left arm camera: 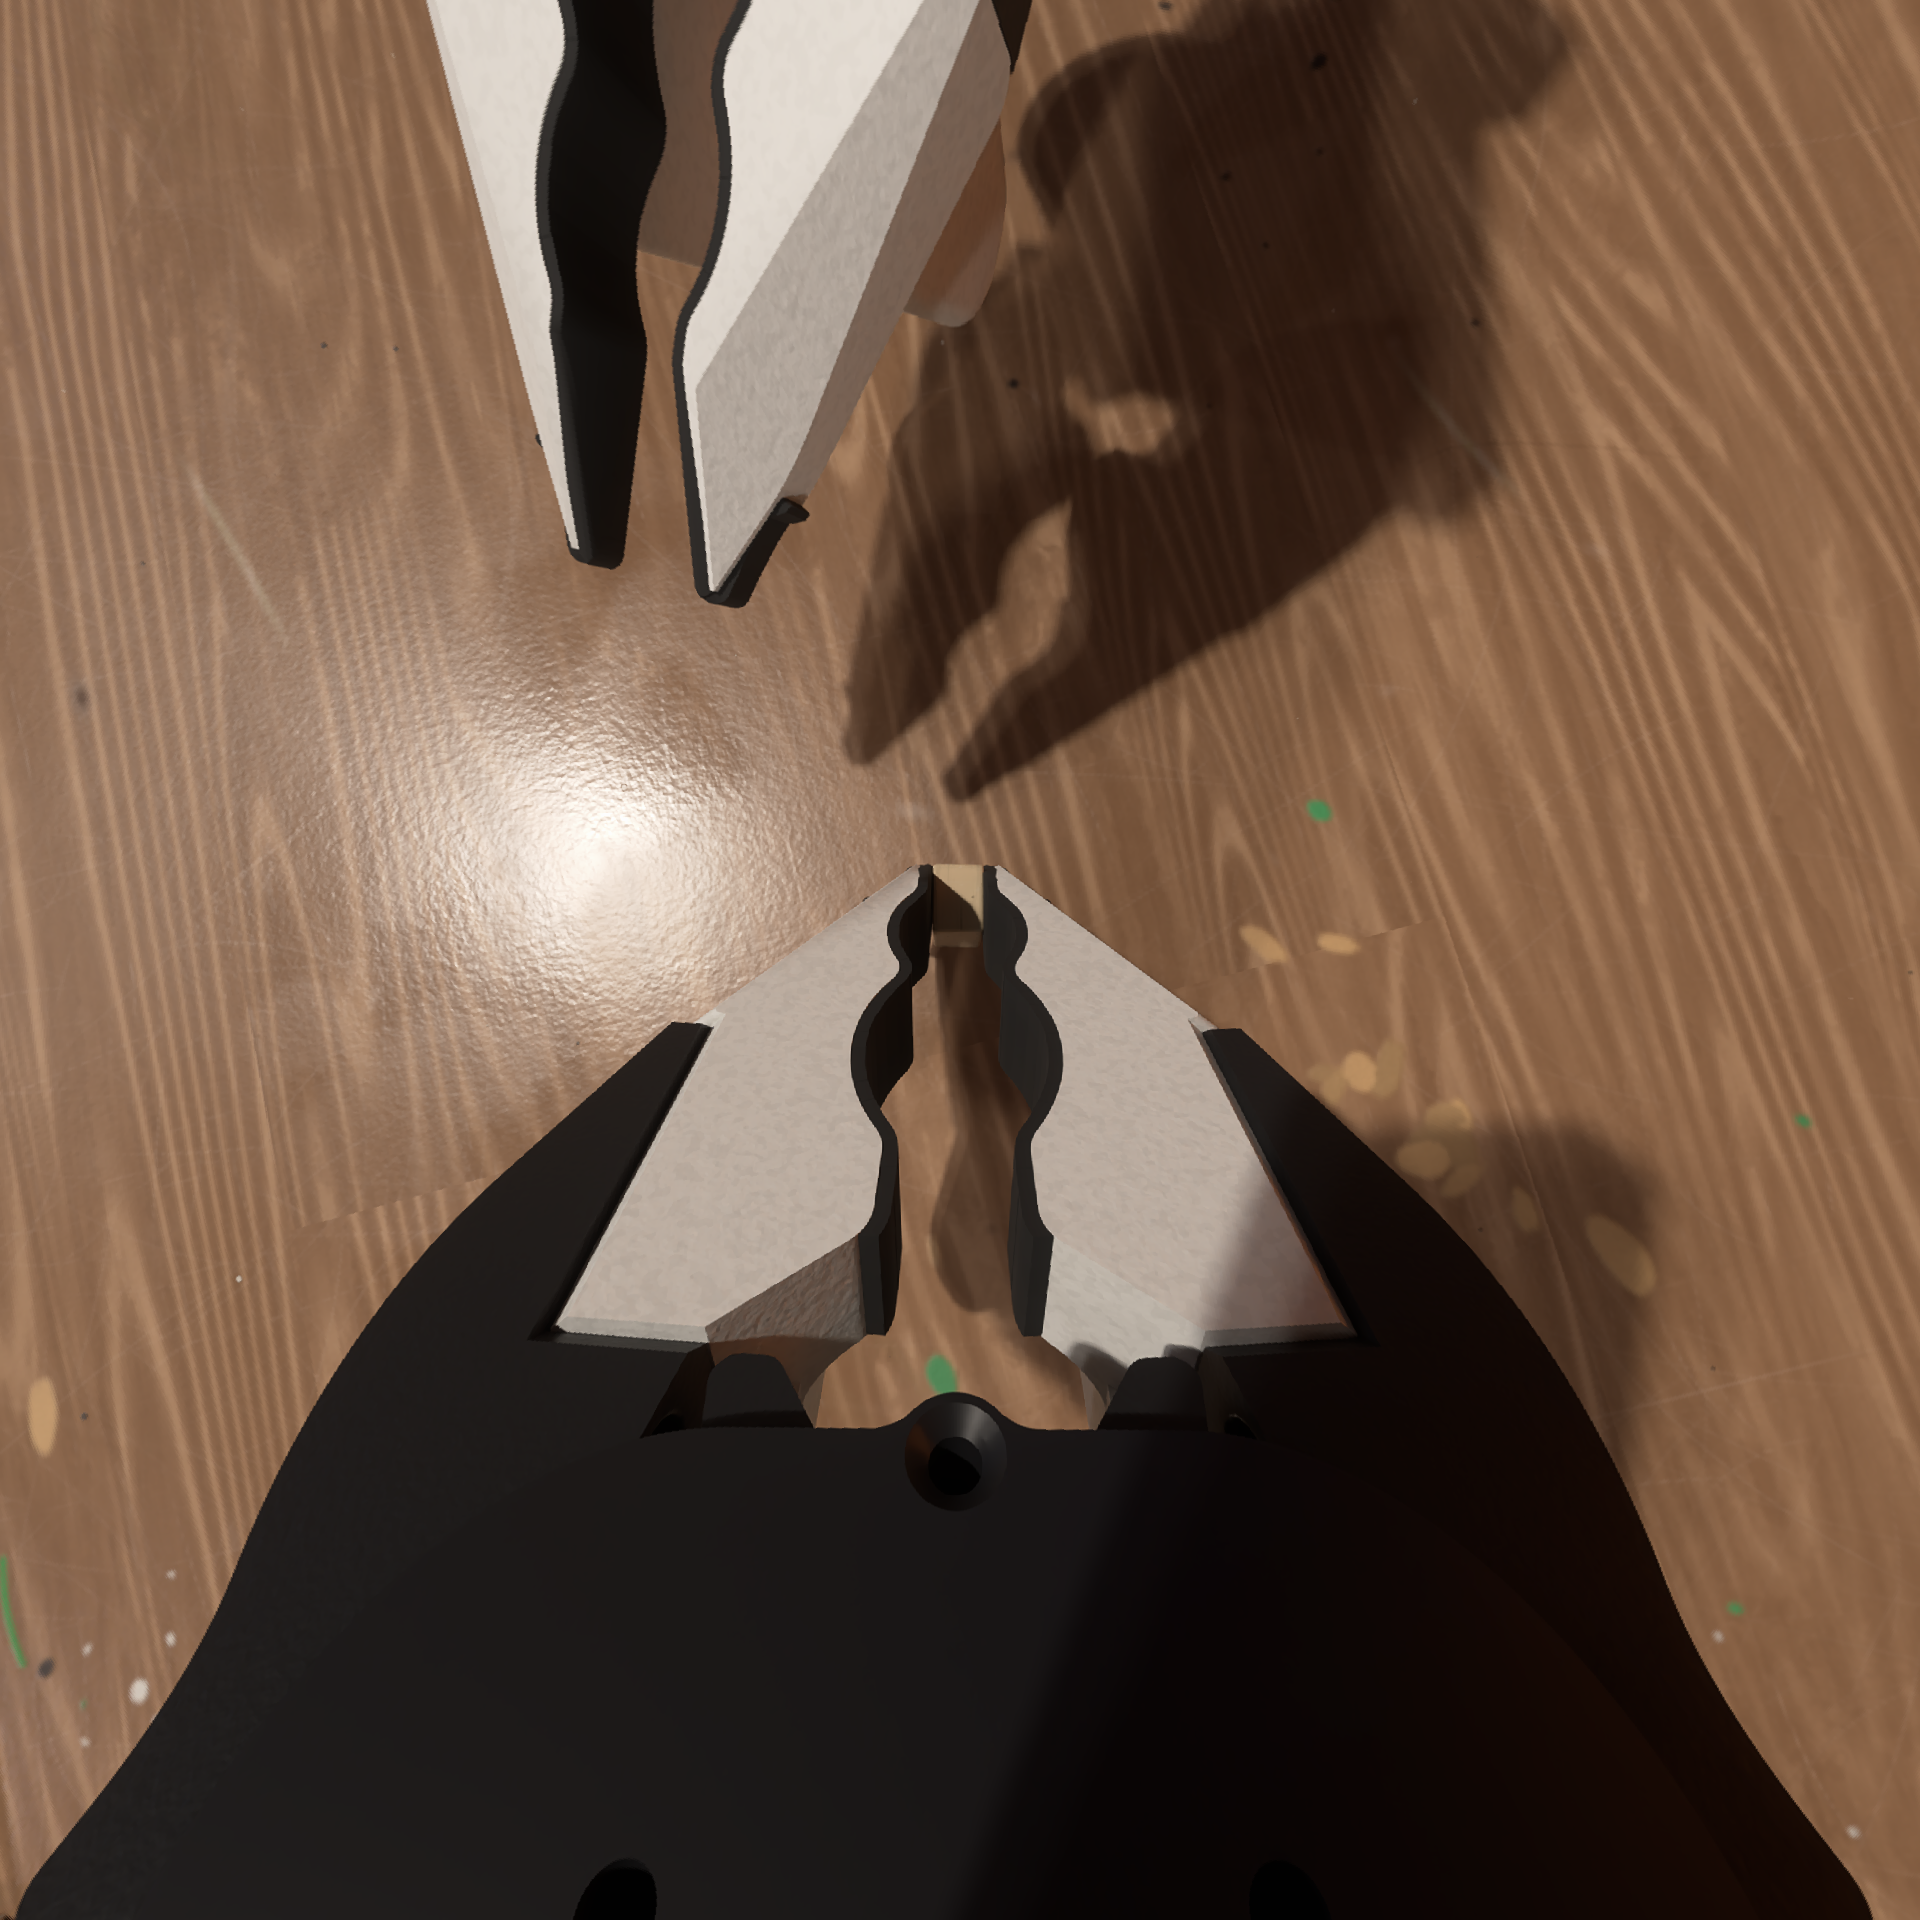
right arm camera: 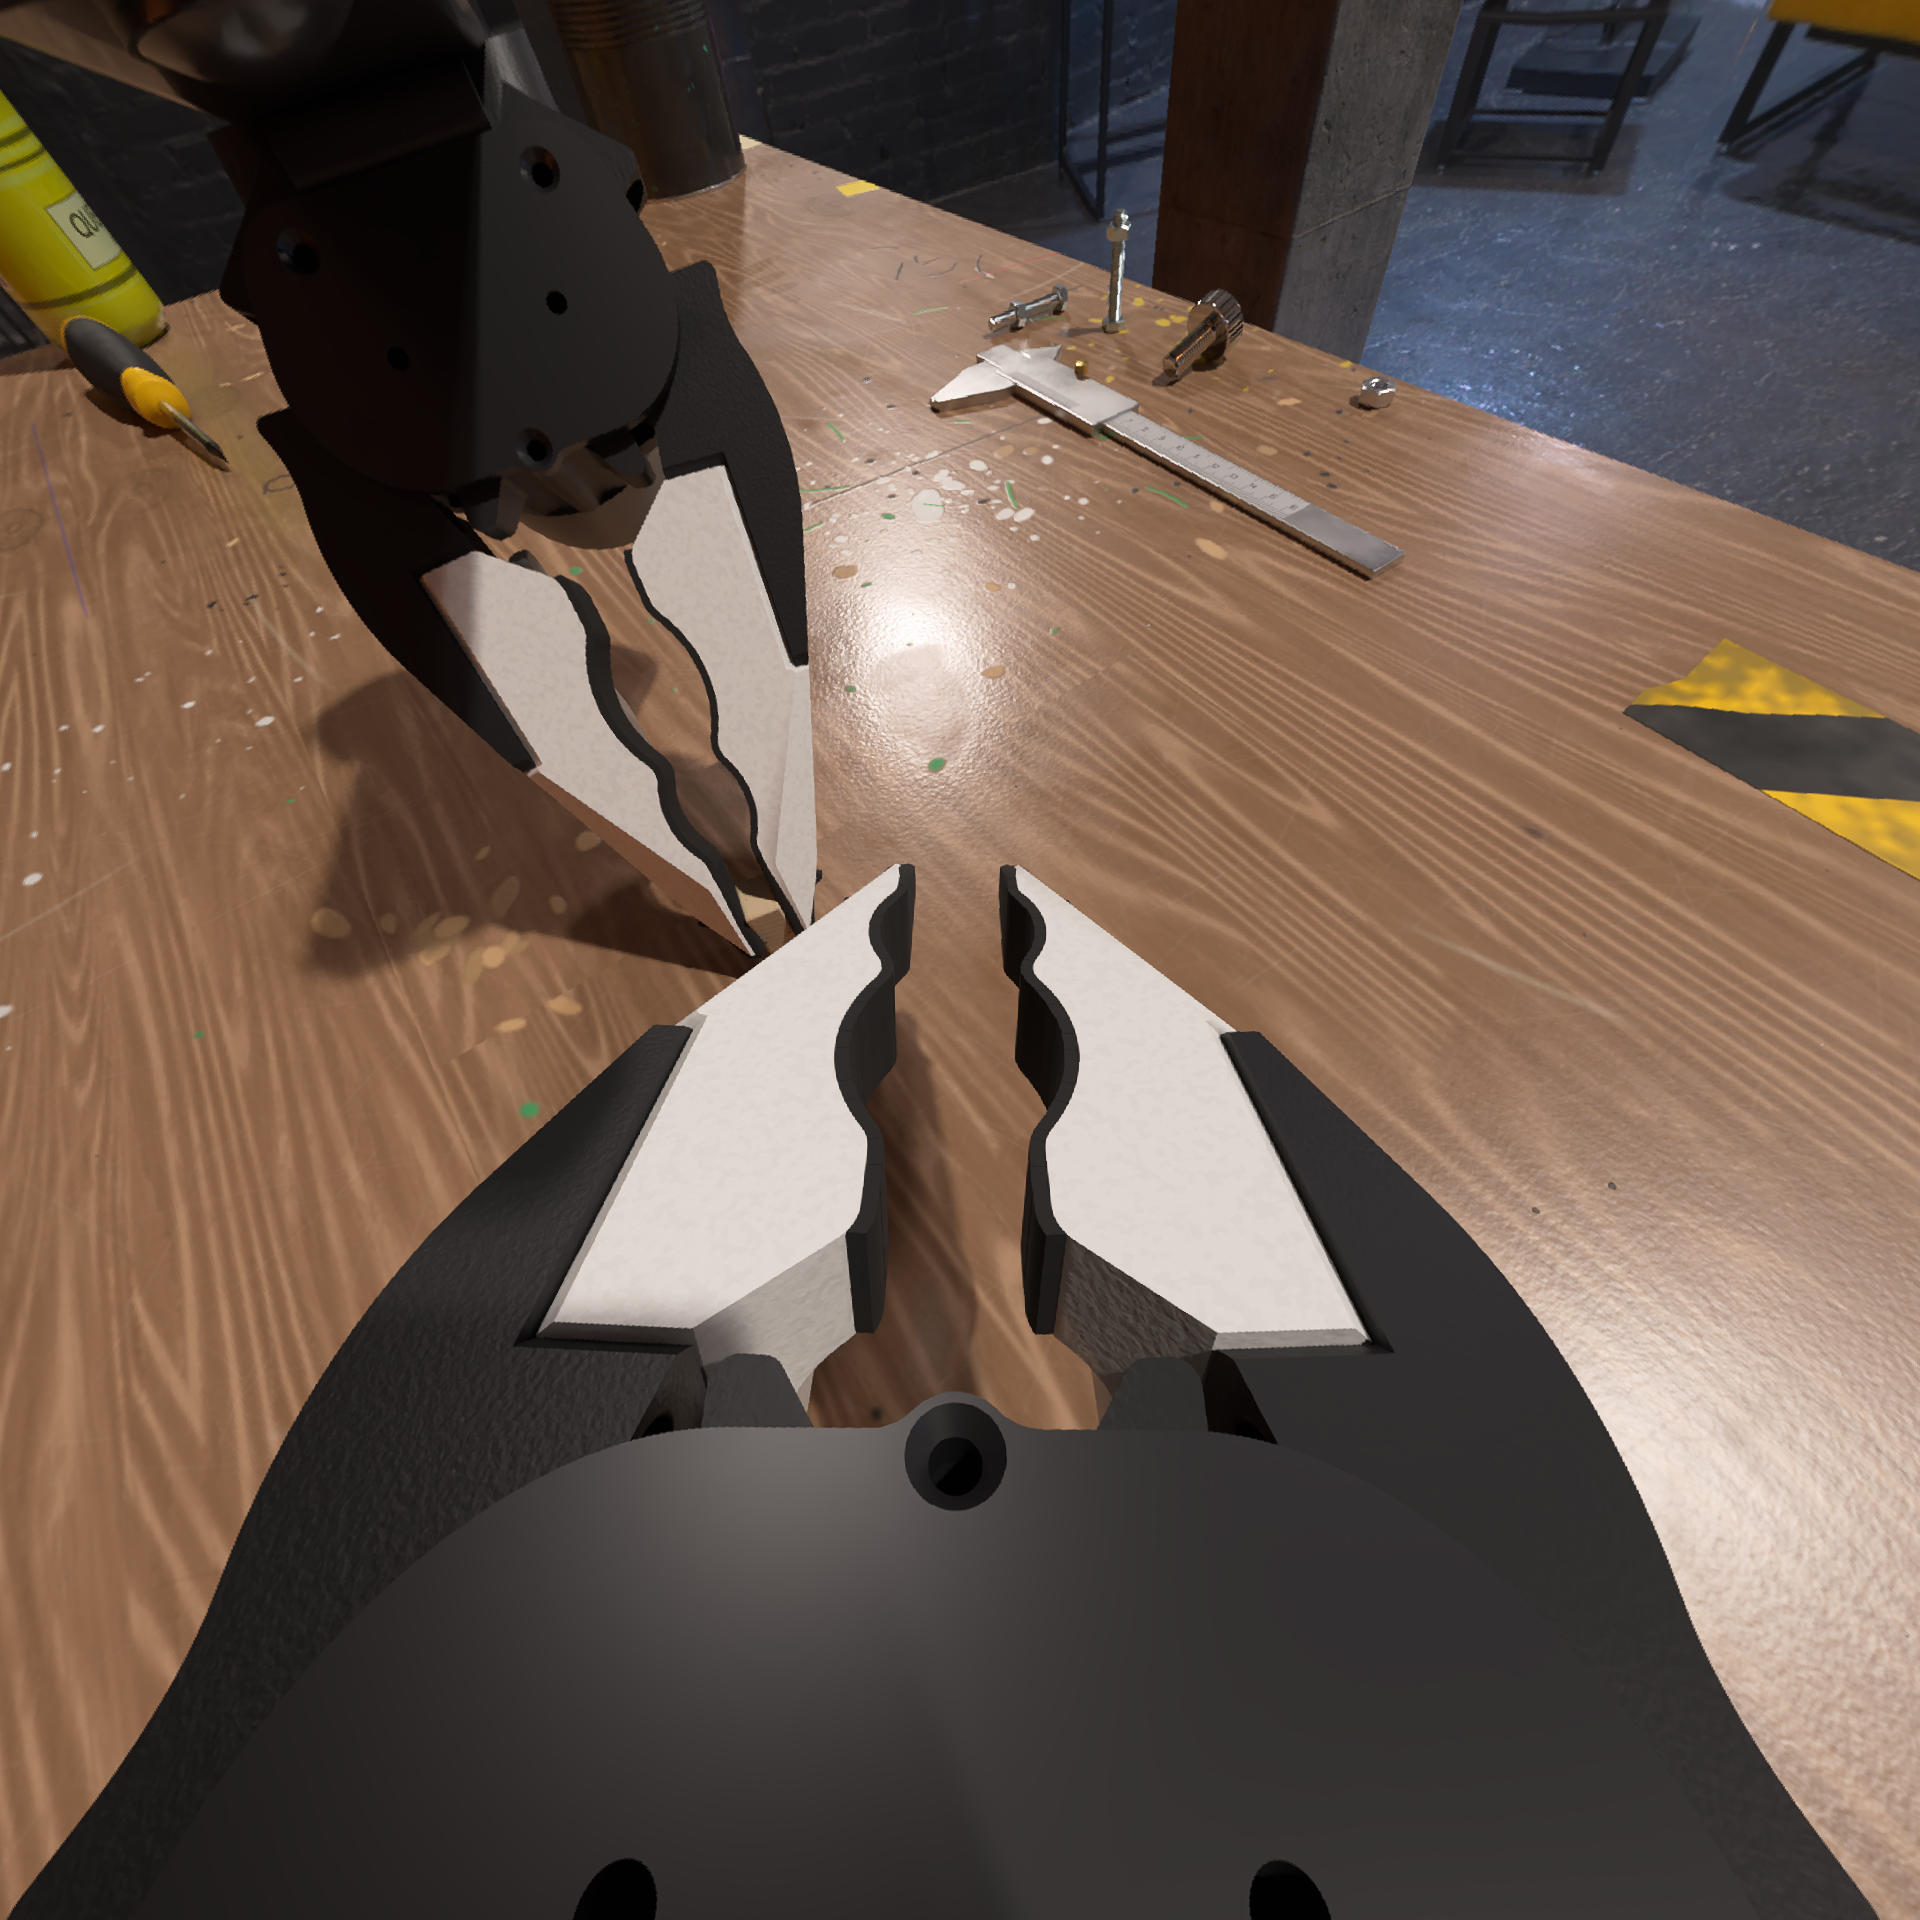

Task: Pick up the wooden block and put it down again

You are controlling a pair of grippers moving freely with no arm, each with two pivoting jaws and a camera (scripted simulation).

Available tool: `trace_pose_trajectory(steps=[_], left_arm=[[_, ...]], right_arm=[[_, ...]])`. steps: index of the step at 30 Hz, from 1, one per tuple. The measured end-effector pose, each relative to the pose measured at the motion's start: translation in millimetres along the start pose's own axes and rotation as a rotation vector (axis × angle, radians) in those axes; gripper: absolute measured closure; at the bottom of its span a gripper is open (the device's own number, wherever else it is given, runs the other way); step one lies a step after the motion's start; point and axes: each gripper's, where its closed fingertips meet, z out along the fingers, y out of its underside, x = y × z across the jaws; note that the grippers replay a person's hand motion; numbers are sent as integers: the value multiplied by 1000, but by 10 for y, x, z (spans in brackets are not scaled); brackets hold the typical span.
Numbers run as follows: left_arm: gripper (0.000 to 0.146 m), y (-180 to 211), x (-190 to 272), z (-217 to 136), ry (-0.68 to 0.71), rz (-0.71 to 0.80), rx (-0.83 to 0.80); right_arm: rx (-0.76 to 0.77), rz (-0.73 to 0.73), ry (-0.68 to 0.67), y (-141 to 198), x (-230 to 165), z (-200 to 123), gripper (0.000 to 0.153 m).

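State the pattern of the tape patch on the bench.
Yellow and black diagonal stripes on the tape patch, clearest in the right wrist view.

Wooden block (left arm camera: pixel 957 906): only a thin pale sliver shows between the left tongs (left arm camera: pixel 957 883) tips, the rest covered by the fingers; in the right wrist view likewise a small tan patch. Yellow container (right arm camera: pixel 62 239): cut off by the left edge, upper part out of view. Right tongs (left arm camera: pixel 665 561): upper body cropped by the top edge in the left wrist view.
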Motion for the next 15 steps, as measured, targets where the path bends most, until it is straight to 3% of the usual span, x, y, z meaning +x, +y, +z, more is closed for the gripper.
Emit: trace_pose_trajectory(steps=[8,11,15], left_arm=[[137,26,-27,-41,-2,-7,-4],[116,47,-18,-42,1,-4,-13],[112,78,-17,-35,-1,-9,-39]], right_arm=[[1,-3,0,-7,-4,-3,137],[0,-3,0,-5,-4,-1,137],[0,-3,1,-4,-3,-2,137]])
